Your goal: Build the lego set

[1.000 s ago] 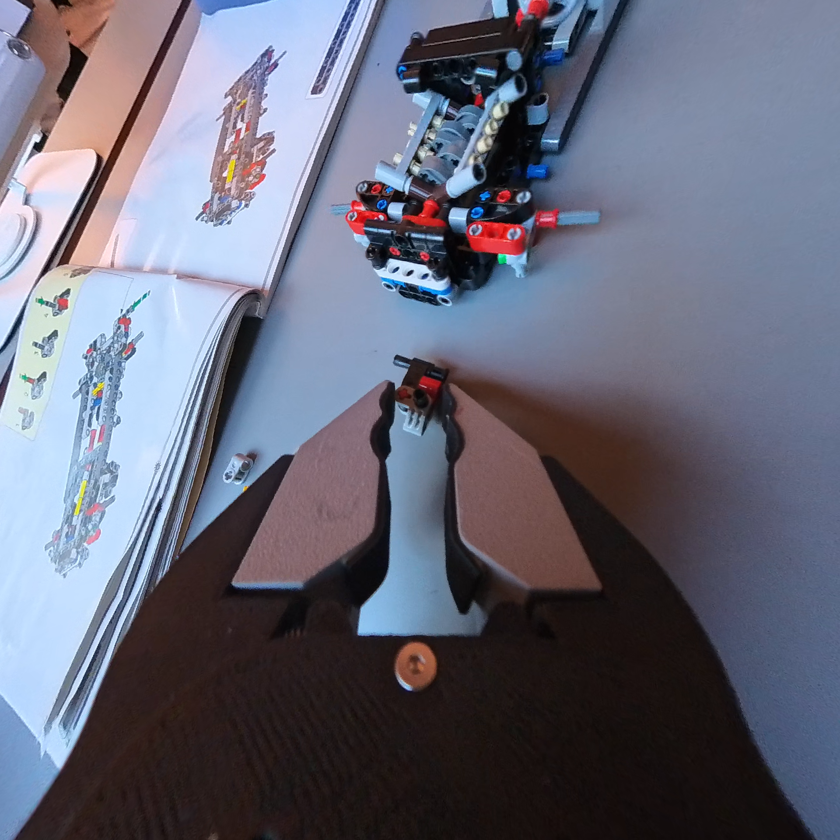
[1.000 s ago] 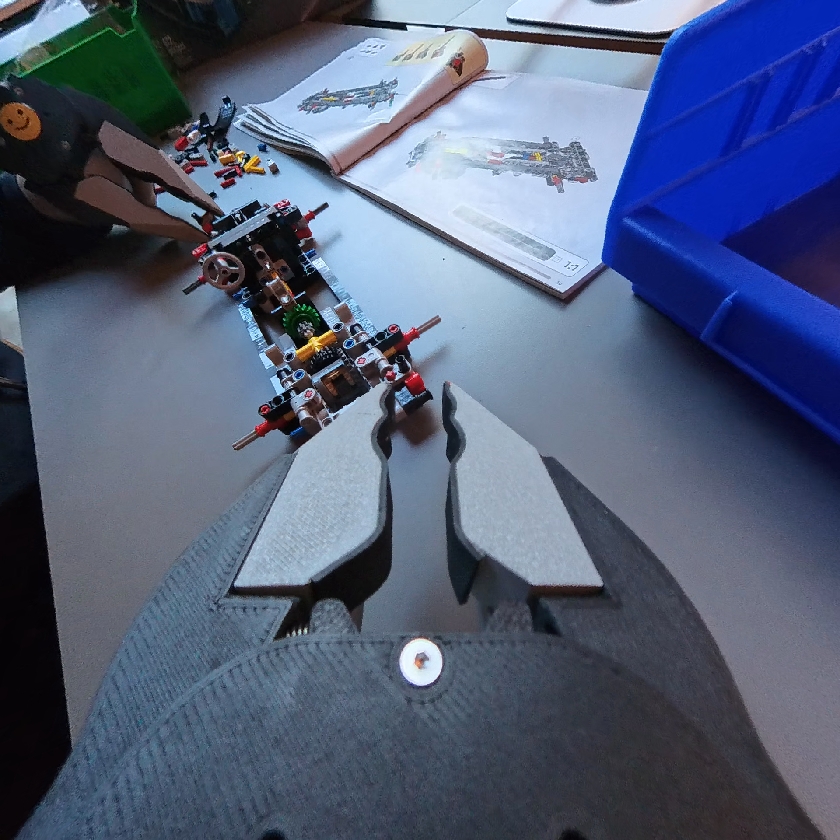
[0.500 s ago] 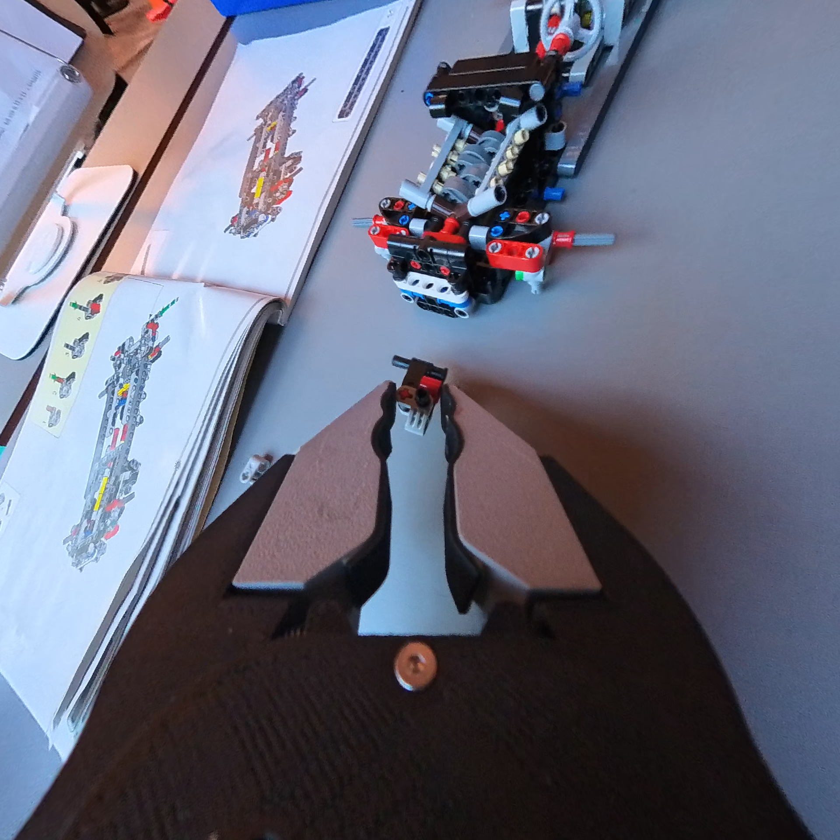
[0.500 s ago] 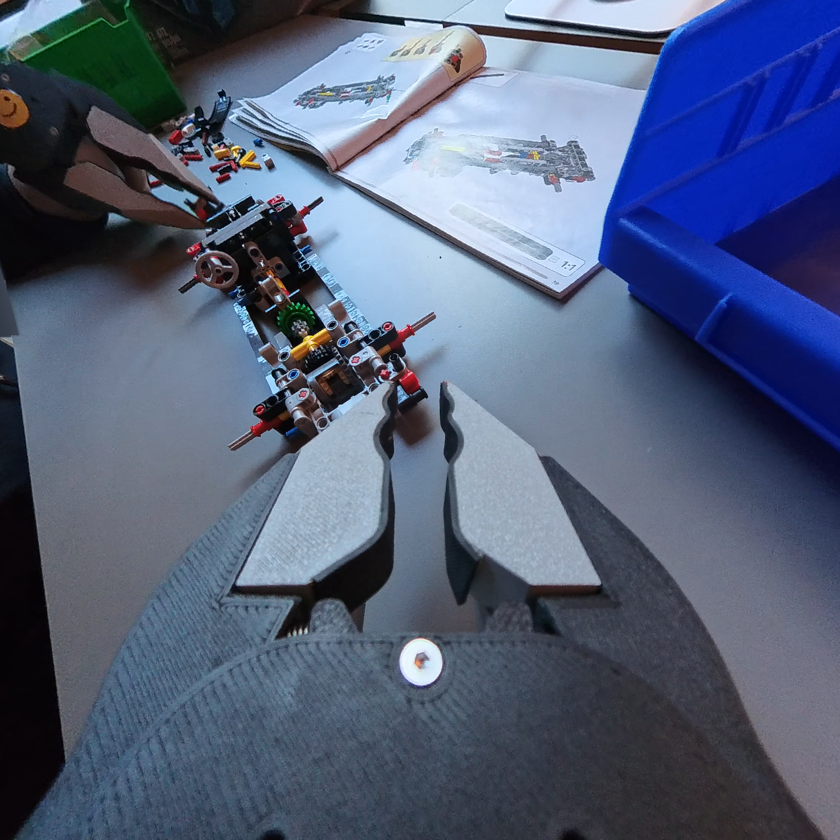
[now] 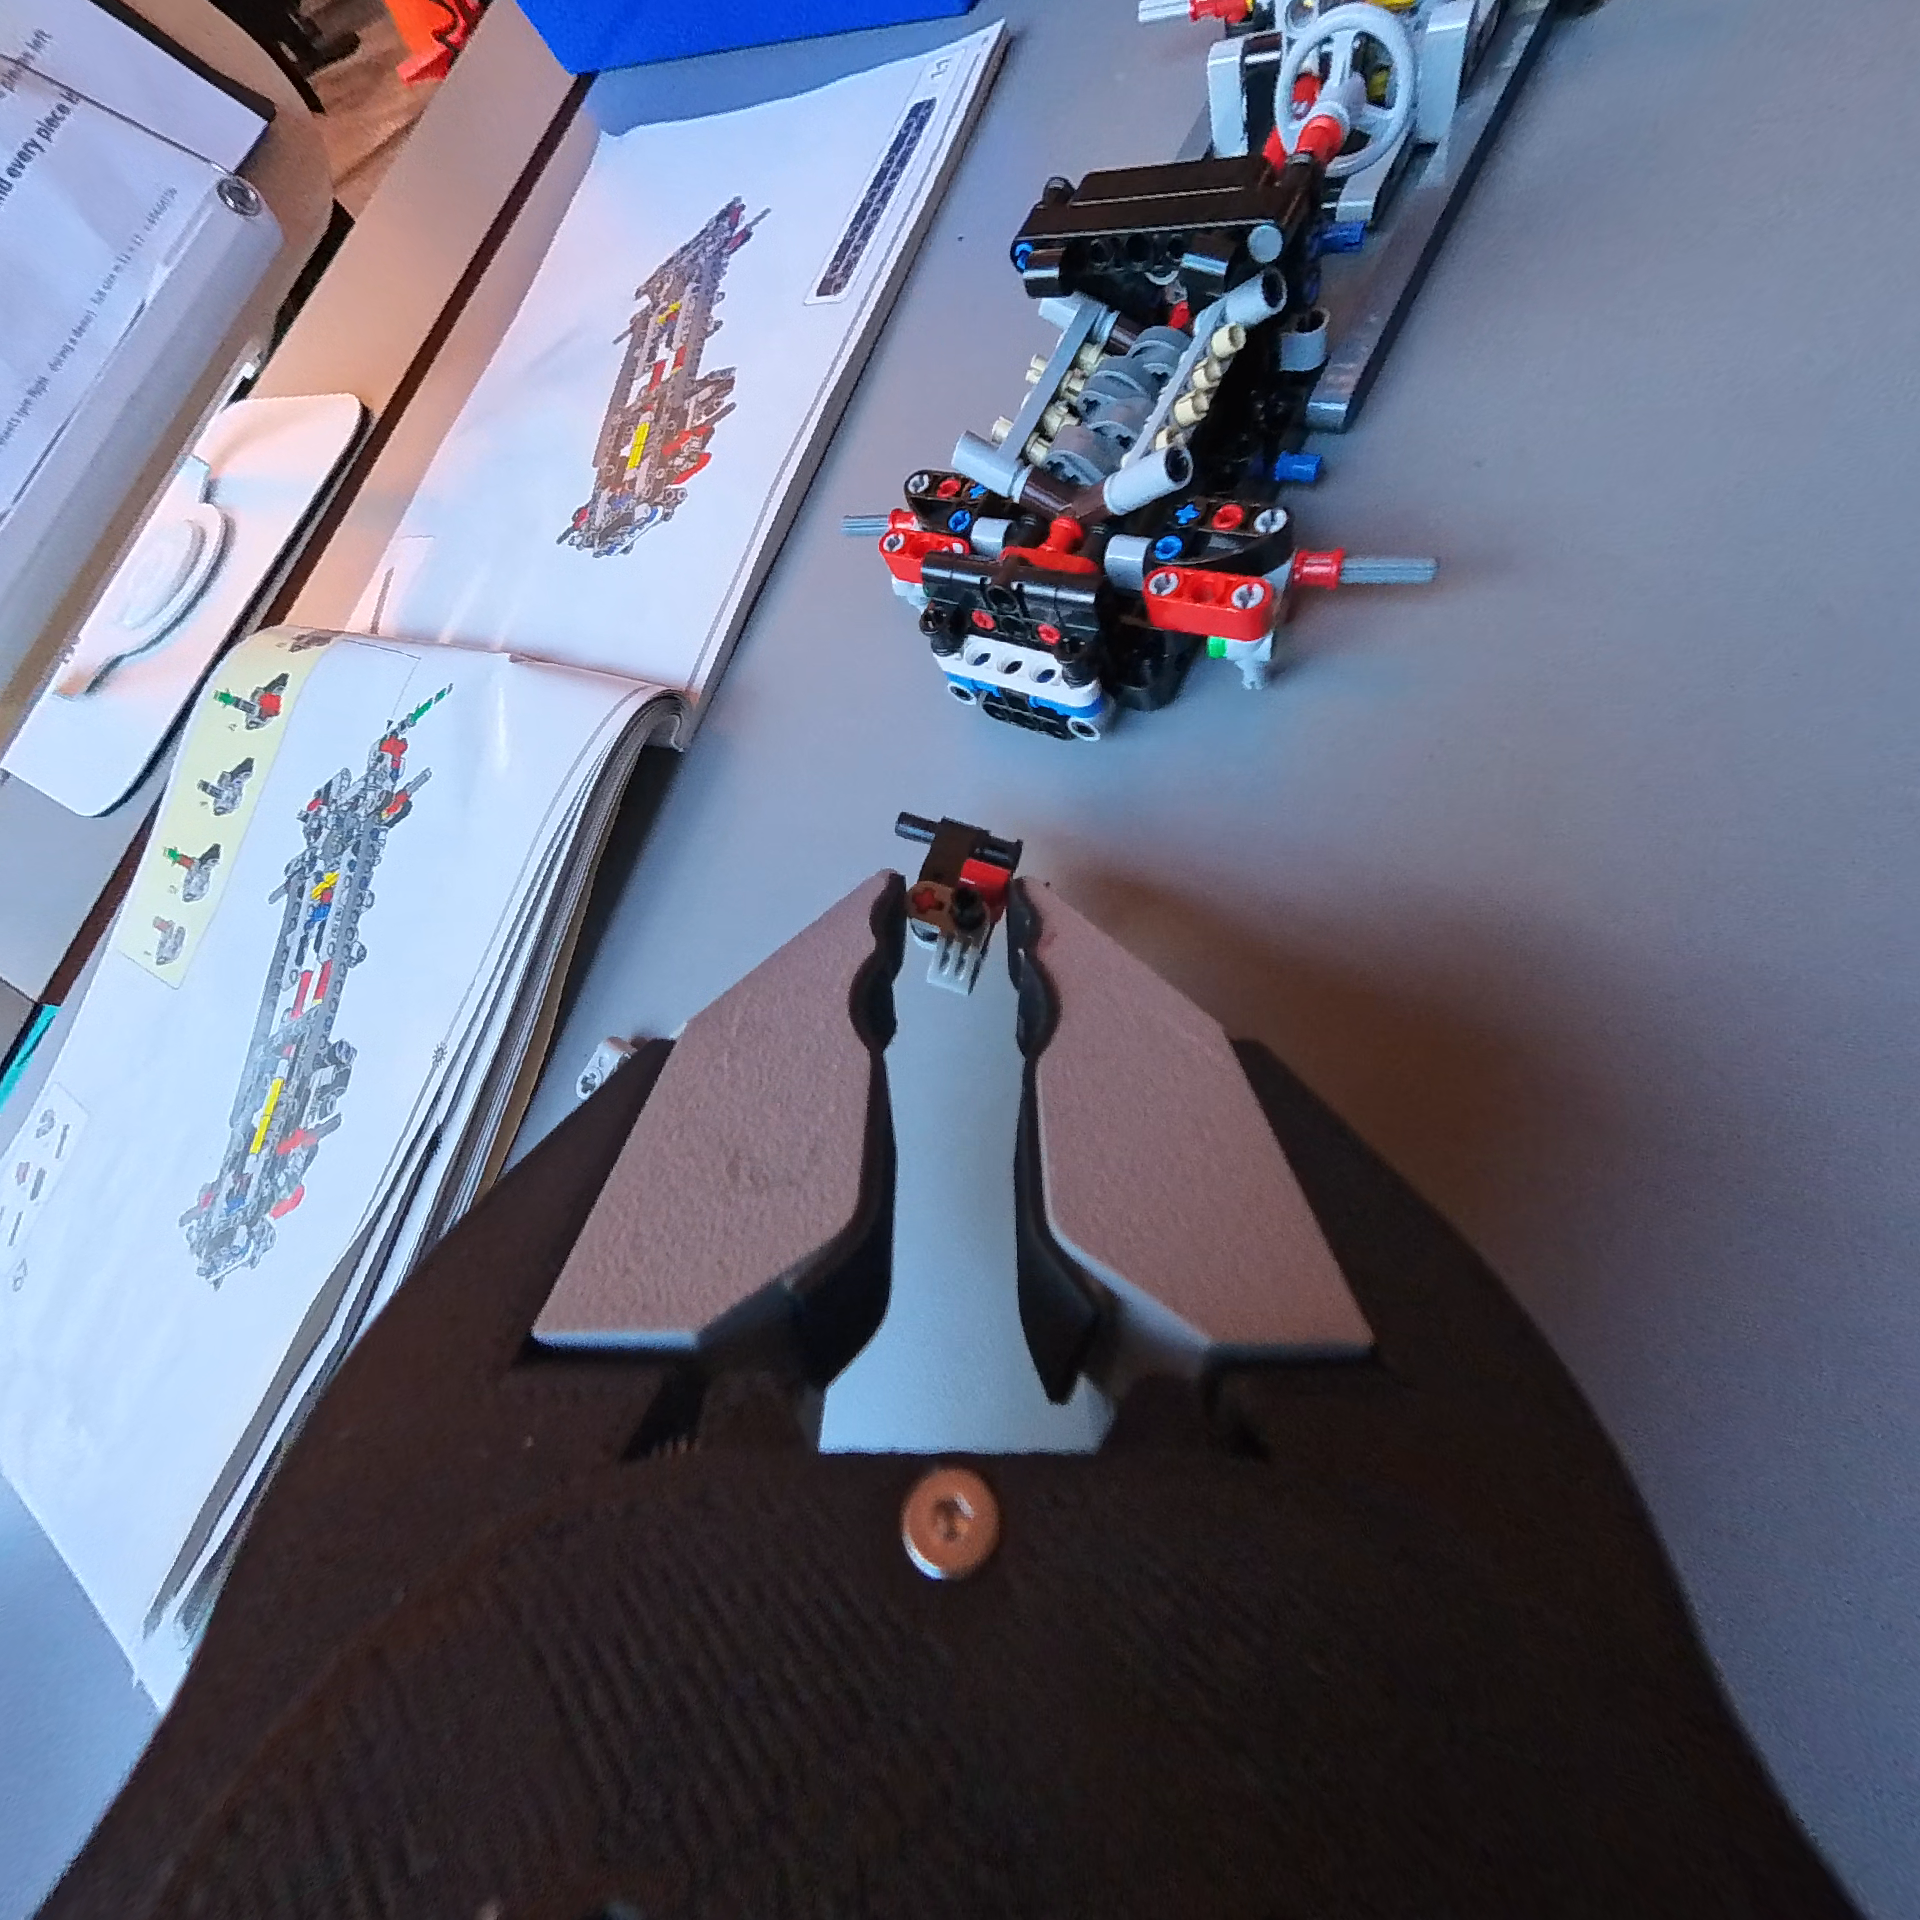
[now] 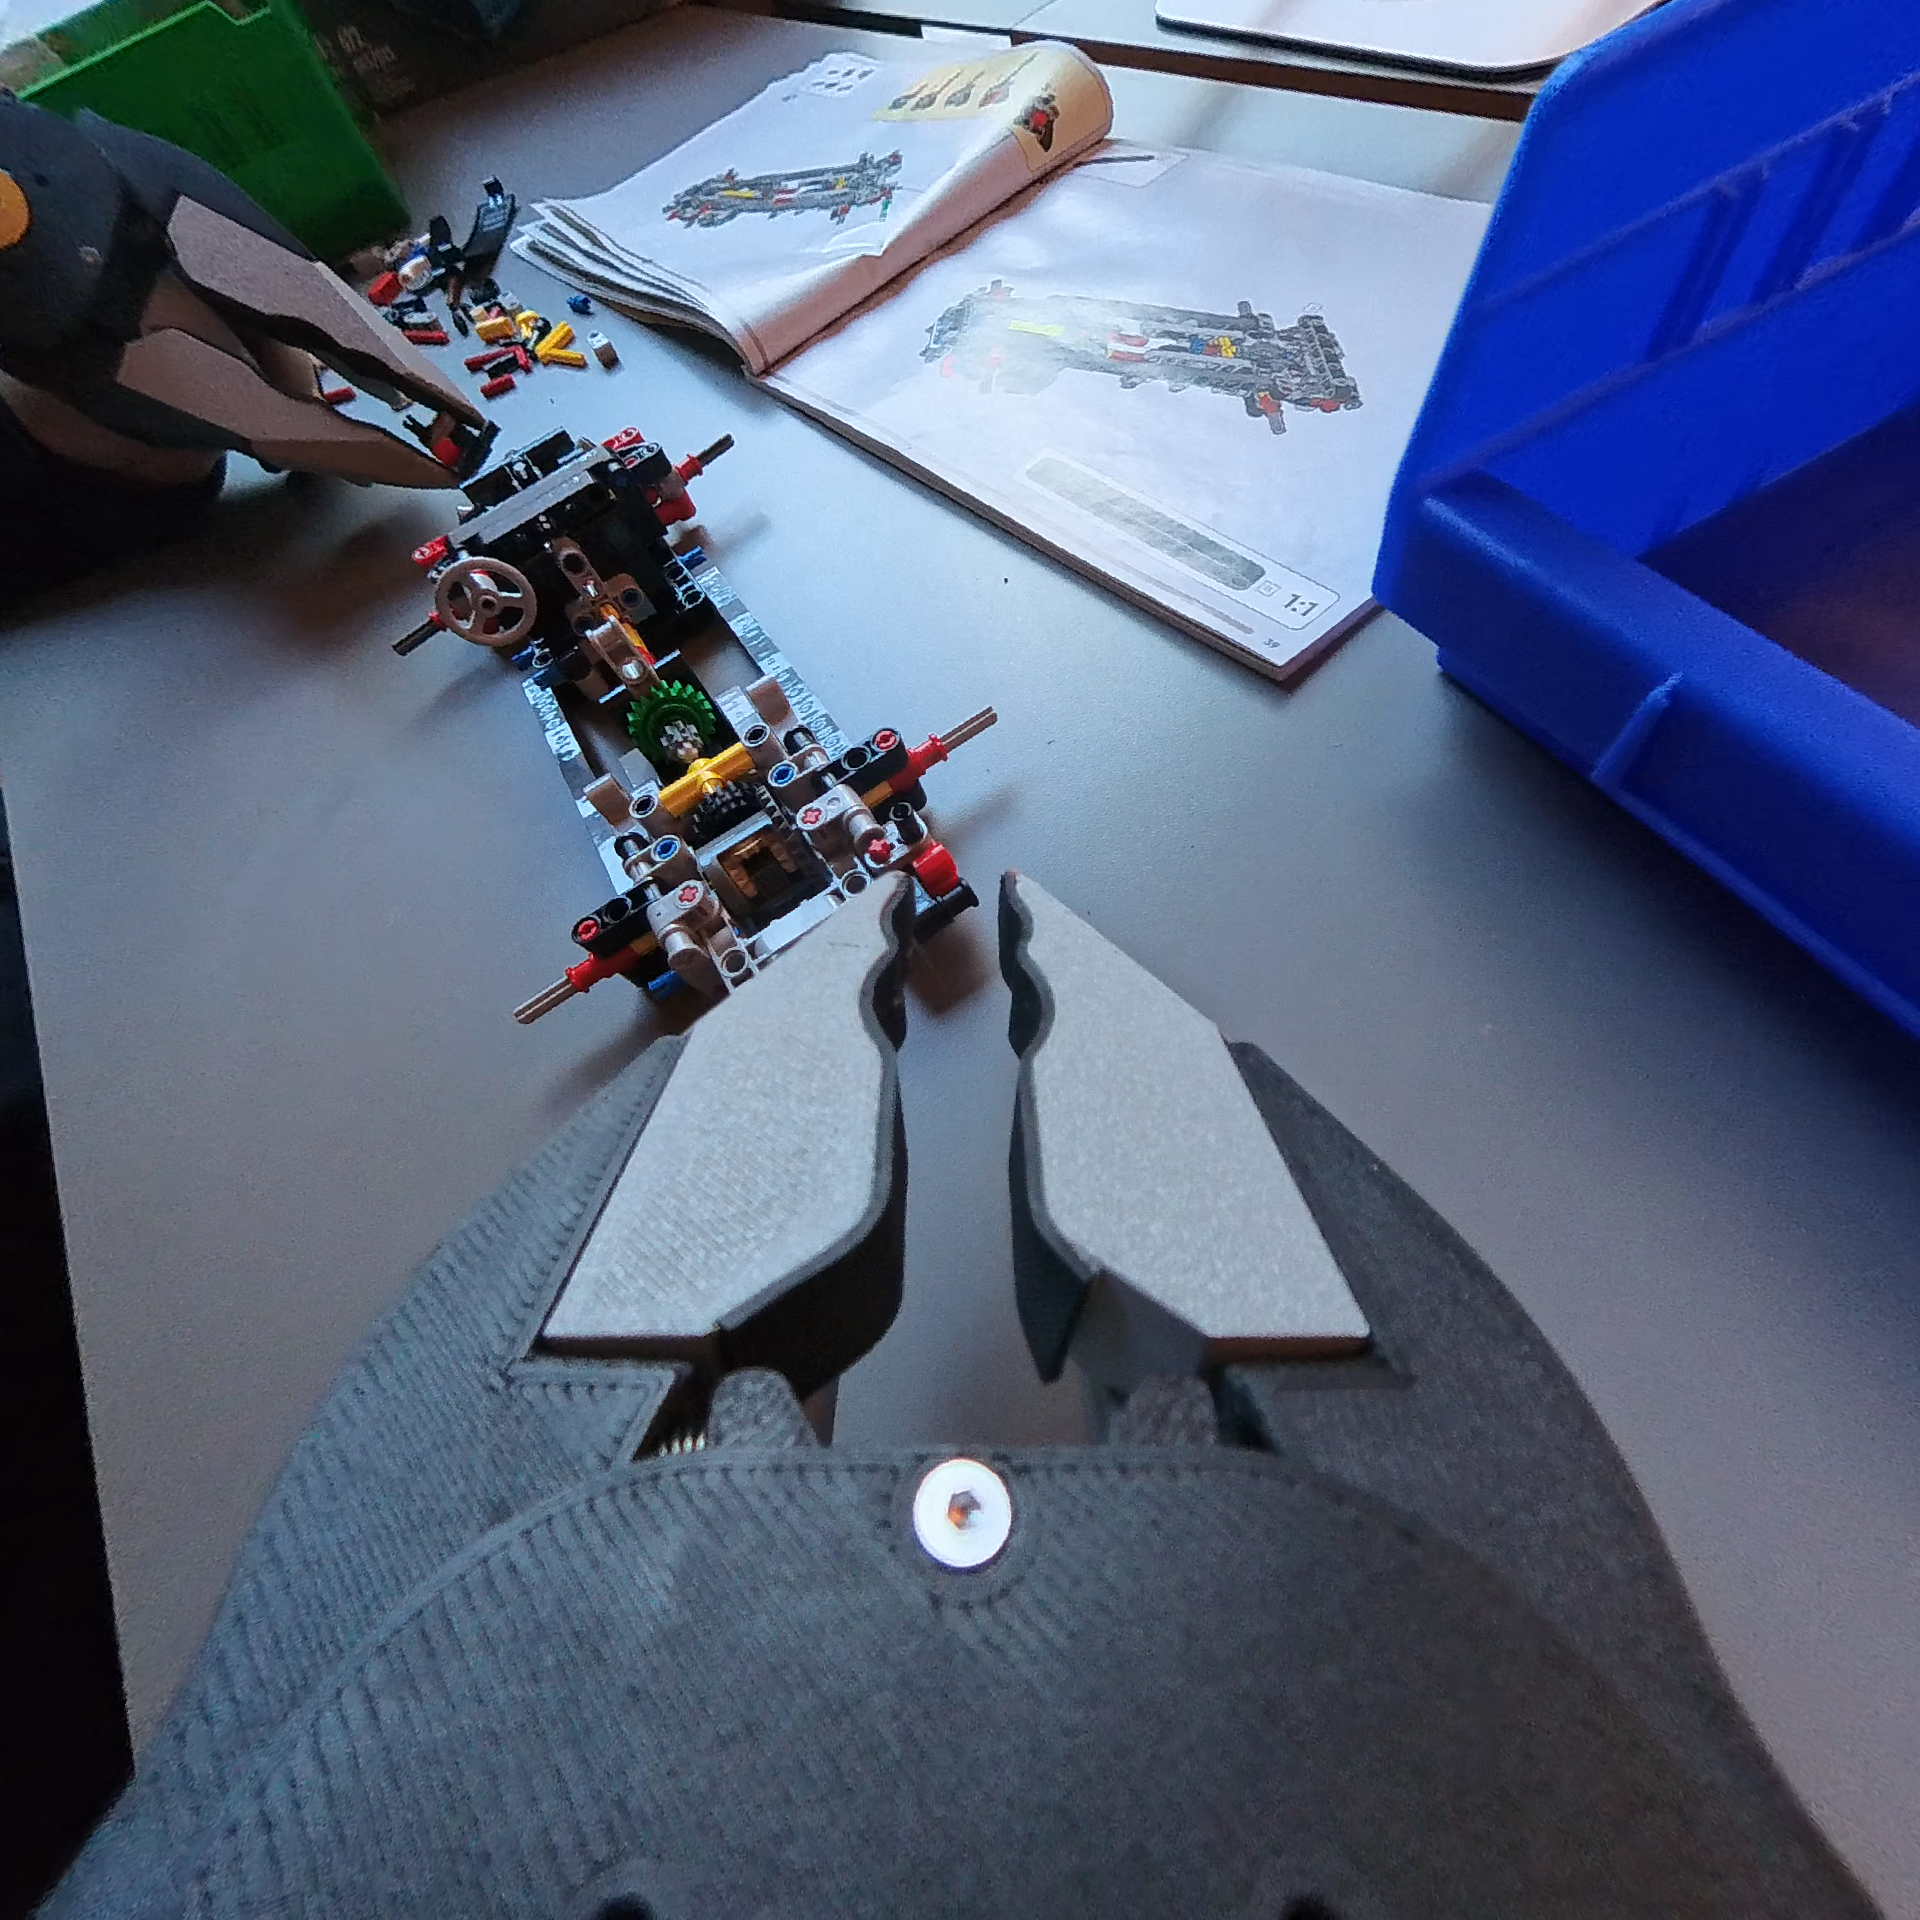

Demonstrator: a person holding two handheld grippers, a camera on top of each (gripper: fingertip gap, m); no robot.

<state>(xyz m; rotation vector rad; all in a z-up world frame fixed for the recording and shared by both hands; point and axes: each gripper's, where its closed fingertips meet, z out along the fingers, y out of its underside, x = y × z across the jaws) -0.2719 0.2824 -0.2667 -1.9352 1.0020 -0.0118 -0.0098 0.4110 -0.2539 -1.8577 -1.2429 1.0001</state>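
Note:
My left gripper [image 5: 956, 896] is shut on a small sub-assembly [image 5: 961, 883] of brown, black, red and light grey parts, held above the table just short of the chassis front. The long lego car chassis [image 5: 1122, 499] lies on the grey table. In the right wrist view the chassis [image 6: 686, 727] runs away from me, and the left gripper [image 6: 457, 447] holds its piece at the far end. My right gripper [image 6: 954, 896] is open and empty, its left fingertip [image 6: 883, 904] beside the near right corner of the chassis.
An open instruction booklet [image 5: 312, 987] lies left of the chassis and also shows in the right wrist view [image 6: 1039, 312]. A blue bin [image 6: 1683, 468] stands at the right. Loose pieces [image 6: 488, 322] and a green bin [image 6: 229, 114] are far left. A small grey part [image 5: 601, 1065] lies by the booklet. Left tips to right tips: about 30 cm.
My right gripper's jaws have narrowed a little with nothing between them. My left gripper keeps its hold on the sub-assembly, and its view has shifted to show more of the chassis.

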